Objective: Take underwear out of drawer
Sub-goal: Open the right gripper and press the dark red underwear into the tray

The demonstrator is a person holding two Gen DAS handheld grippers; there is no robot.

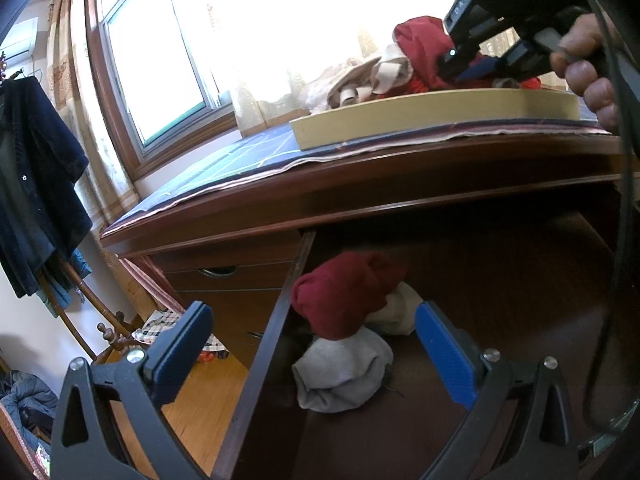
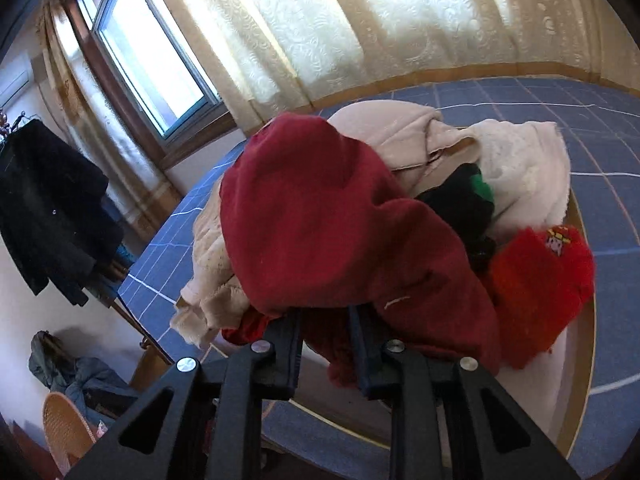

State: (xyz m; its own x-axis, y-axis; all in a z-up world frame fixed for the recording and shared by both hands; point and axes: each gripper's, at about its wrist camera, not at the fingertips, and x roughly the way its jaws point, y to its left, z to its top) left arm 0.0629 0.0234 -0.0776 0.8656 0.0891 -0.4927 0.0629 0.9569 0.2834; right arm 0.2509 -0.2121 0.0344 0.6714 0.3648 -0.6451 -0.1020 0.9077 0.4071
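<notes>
The open drawer (image 1: 280, 320) holds a dark red underwear piece (image 1: 340, 292), a grey one (image 1: 340, 372) and a white one (image 1: 400, 312). My left gripper (image 1: 314, 312) hovers over them, jaws wide open and holding nothing. On the desk top, a shallow tray (image 1: 420, 114) carries a heap of garments. My right gripper (image 2: 324, 316) is over that heap, its fingers drawn close with the cloth of a dark red underwear piece (image 2: 312, 208) pinched between them. From the left wrist view, the right gripper (image 1: 450, 68) sits at the red cloth (image 1: 420, 40) above the tray.
The heap also has beige (image 2: 400, 140), white (image 2: 528, 160), black-and-green (image 2: 464, 200) and bright red (image 2: 540, 280) pieces. A blue checked cloth (image 1: 224, 160) covers the desk. A person's hand (image 1: 588, 64) holds the right gripper. Dark clothes (image 1: 36, 184) hang at the left, near a wicker chair (image 2: 64, 432).
</notes>
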